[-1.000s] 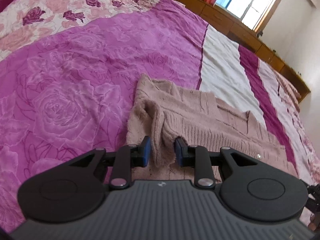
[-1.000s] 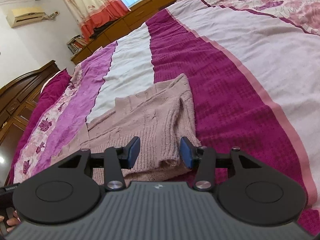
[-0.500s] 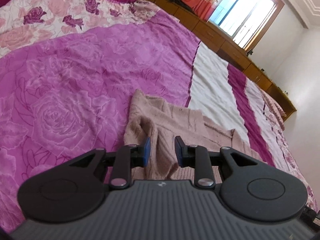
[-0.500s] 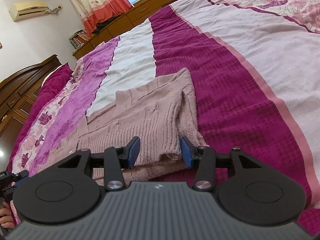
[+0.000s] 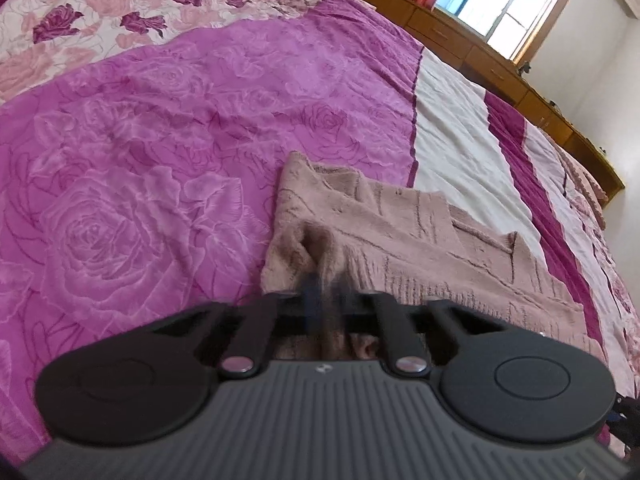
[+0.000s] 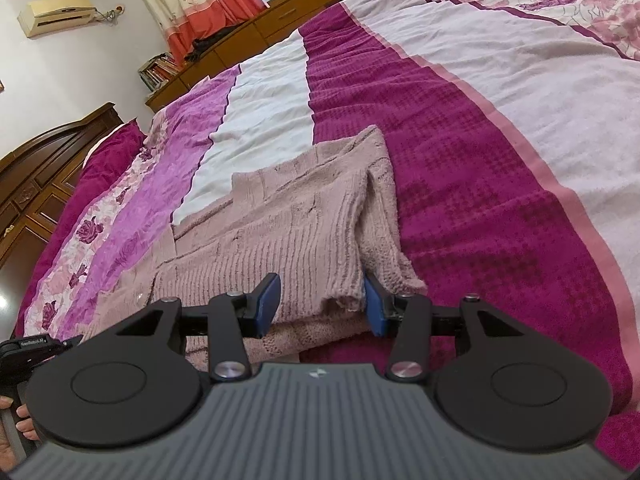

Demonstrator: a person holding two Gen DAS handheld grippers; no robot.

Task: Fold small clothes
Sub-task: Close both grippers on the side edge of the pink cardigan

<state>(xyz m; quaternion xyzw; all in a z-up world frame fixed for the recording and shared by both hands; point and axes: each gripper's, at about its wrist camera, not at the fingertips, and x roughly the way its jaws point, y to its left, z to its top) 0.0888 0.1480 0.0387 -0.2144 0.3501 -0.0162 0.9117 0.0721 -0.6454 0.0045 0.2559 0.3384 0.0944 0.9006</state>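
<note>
Sweater [image 5: 400,232], a pale pink knit, lies spread on the bed [image 5: 140,160], across the bands of the bedspread where purple rose print meets white and dark magenta stripes. Its body is flat, with the sleeves folded in over it.

The left gripper [image 5: 326,296] has its fingers pinched tight on a raised fold of knit at the sweater's near left corner; the cloth bunches up just beyond the blurred fingers.

The right gripper [image 6: 320,304] sits at the sweater's other near corner. Its blue fingers [image 6: 266,300] stand about half open, one on each side of the ribbed cuff end of a sleeve. The cuff lies between them, close against the right finger, but they do not appear to press on it.

At the lower left edge of the right view, a hand [image 6: 12,428] shows beside a black handle.

Beyond the bed run a low wooden cabinet [image 6: 320,12], a window [image 5: 508,12] with orange-and-cream curtains [image 6: 192,4], an air conditioner [image 6: 56,14] on the wall, and a dark wooden headboard [image 6: 52,160].
</note>
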